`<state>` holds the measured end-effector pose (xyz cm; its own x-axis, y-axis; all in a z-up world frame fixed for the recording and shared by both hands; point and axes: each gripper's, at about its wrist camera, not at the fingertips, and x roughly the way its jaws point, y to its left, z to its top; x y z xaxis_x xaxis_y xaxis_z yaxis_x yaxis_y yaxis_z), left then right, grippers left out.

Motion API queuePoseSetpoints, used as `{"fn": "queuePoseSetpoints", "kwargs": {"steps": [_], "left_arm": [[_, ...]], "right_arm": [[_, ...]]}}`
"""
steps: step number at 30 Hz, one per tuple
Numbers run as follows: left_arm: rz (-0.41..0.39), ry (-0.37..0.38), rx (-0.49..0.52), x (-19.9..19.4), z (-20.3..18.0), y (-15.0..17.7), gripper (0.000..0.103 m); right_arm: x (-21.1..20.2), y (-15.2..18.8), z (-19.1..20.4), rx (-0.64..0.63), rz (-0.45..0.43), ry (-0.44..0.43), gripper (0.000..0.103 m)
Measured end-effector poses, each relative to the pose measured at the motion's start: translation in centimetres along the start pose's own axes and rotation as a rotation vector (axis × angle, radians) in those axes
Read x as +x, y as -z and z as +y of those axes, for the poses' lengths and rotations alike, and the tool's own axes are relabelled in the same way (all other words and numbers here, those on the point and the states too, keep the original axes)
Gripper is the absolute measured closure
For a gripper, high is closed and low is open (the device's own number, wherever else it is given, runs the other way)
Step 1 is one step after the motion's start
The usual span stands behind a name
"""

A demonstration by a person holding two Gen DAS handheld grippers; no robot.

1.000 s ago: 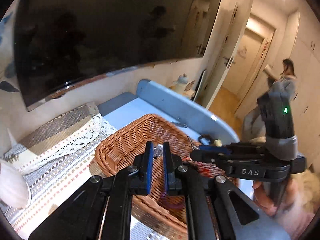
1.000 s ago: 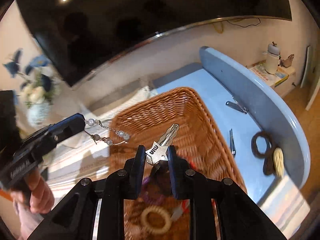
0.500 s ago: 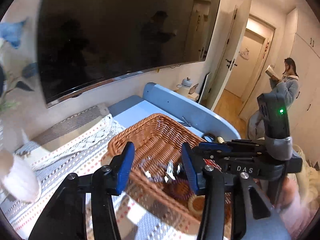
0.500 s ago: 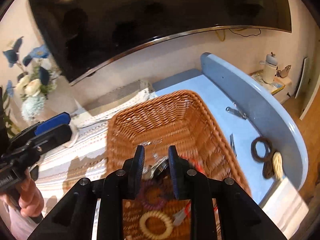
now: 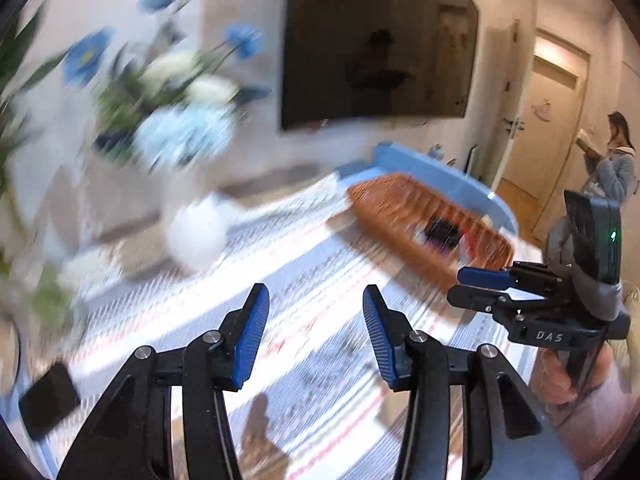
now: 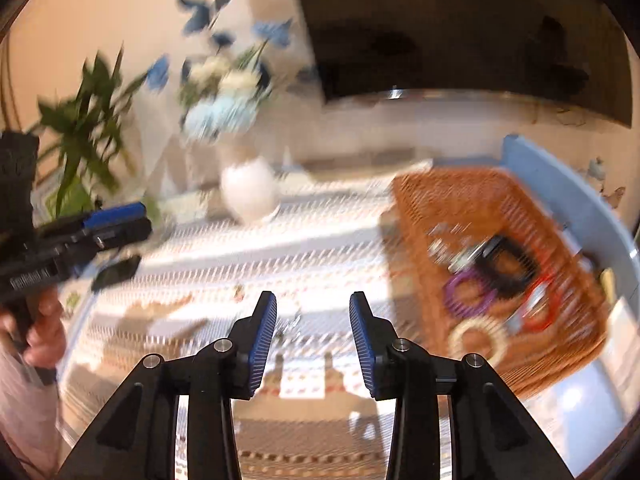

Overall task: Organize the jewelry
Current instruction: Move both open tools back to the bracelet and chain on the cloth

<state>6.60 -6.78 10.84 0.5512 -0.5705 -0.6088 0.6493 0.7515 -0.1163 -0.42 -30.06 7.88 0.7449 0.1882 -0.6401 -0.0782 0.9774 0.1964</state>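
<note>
At your two o'clock, the wicker basket point(image 6: 500, 264) holding the jewelry lies beside the right gripper point(image 6: 313, 334), nearer than the left gripper point(image 5: 316, 334); both stand released and empty, the right having just widened.

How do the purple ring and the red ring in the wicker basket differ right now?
In the right wrist view, the purple ring lies toward the basket's middle, while the red ring sits nearer the wicker basket side by the blue rim. The purple ring looks thicker and coiled; the red ring looks thinner, though blur hides detail. Both lie loose inside the basket, apart from either gripper.
</note>
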Motion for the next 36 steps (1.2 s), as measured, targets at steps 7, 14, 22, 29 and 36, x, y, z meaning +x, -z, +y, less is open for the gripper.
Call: {"fn": "queuePoseSetpoints", "kwargs": {"steps": [7, 14, 22, 29, 36], "left_arm": [[0.137, 0.035, -0.044, 2.9, 2.9, 6.1, 0.063], [0.237, 0.104, -0.112, 8.2, 3.0, 7.6, 0.073], [0.244, 0.131, -0.205, 10.9, 3.0, 7.3, 0.074], [0.232, 0.123, -0.215, 11.7, 2.8, 7.4, 0.074], [0.209, 0.059, -0.145, 11.9, 1.4, 7.6, 0.074]], "right_arm": [[6.2, 4.2, 1.5, -0.078, 0.084, 0.082, 0.065], [7.1, 4.4, 1.5, -0.09, 0.102, 0.097, 0.065], [7.3, 4.5, 2.0, -0.116, 0.108, 0.072, 0.065], [8.8, 4.7, 3.1, -0.179, 0.209, 0.044, 0.065], [10.7, 3.4, 2.7, -0.181, 0.328, -0.002, 0.065]]}}
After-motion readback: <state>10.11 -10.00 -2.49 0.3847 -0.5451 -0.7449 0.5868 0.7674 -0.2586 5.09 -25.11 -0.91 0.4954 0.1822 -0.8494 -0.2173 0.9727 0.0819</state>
